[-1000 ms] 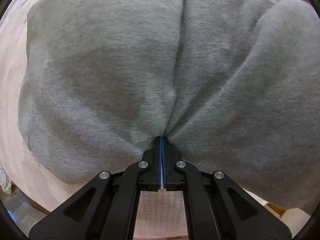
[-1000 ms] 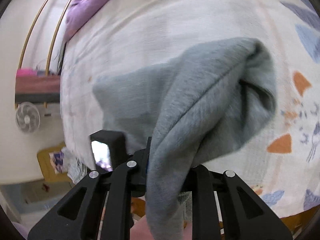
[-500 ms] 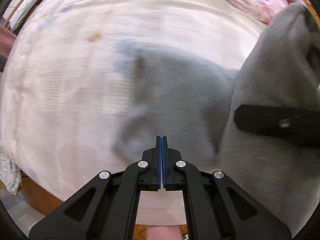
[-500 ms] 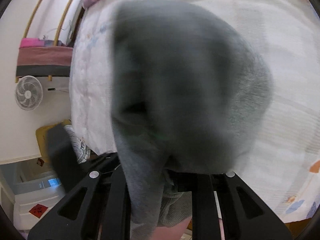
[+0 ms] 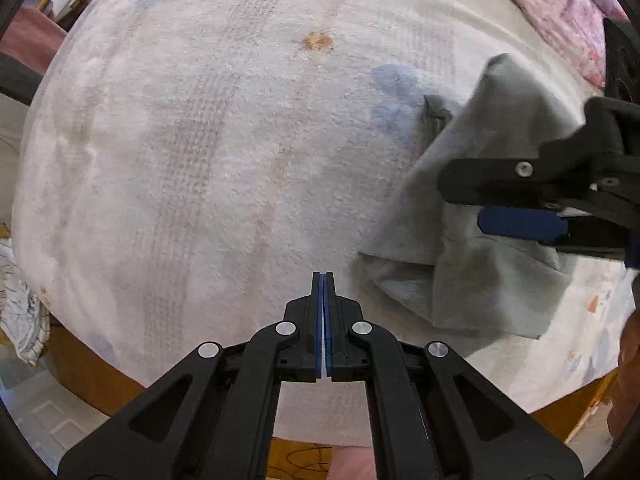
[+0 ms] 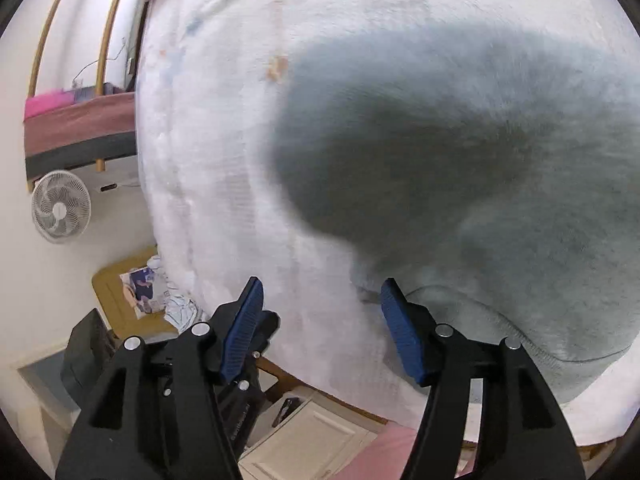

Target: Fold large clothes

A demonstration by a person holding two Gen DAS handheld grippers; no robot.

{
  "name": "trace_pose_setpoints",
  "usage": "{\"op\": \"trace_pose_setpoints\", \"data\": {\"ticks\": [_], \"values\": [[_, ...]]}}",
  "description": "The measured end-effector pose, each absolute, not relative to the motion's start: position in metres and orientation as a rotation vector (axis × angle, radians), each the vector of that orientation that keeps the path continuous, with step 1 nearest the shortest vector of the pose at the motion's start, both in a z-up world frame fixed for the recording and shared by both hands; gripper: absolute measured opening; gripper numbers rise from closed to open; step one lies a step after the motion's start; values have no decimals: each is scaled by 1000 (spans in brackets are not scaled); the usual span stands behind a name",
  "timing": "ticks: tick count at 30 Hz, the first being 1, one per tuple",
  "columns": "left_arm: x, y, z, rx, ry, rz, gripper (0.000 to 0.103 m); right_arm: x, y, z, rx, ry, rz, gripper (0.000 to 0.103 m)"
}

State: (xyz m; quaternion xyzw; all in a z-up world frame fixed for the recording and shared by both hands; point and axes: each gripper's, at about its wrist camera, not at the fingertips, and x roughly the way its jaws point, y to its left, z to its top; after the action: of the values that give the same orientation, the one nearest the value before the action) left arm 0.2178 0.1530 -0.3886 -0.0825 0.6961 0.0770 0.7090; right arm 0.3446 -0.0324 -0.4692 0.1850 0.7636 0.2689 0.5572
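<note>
We are letting the grey garment (image 5: 476, 216) drop onto the bed cover (image 5: 200, 160), bunched at its near right side; our right gripper (image 6: 320, 320) is opening with nothing between its pads, our left gripper (image 5: 323, 304) is pressed together, empty; next we should spread it flat before creasing

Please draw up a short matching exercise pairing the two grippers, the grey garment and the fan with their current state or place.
Things:
1. left gripper
2. right gripper
3. grey garment
4. fan

States or places:
A. beside the bed, by the wall
B. jaws opening, nothing pinched
C. shut, holding nothing
D. crumpled on the white bedspread

Pairs: 1-C, 2-B, 3-D, 4-A
</note>
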Motion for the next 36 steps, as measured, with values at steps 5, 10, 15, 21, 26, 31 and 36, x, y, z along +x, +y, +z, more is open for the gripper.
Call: {"op": "trace_pose_setpoints", "data": {"ticks": [5,10,15,21,26,31,36], "values": [[226,146,-403,-331,1552,69,35,342,-43,-447,398,1774,603,62],[241,129,-433,-568,1550,-81,57,348,-77,-427,471,1728,506,69],[250,109,-488,-639,1643,-98,30,342,-116,-415,513,1686,419,69],[241,104,-450,-489,1596,1,11,356,-115,-398,490,1572,483,35],[231,110,-448,-419,1630,15,11,384,-60,-420,341,1559,550,13],[236,112,-477,-387,1670,59,11,413,-31,-516,183,1661,377,0],[244,106,-490,-342,1712,18,23,414,-37,-519,216,1670,377,0]]}}
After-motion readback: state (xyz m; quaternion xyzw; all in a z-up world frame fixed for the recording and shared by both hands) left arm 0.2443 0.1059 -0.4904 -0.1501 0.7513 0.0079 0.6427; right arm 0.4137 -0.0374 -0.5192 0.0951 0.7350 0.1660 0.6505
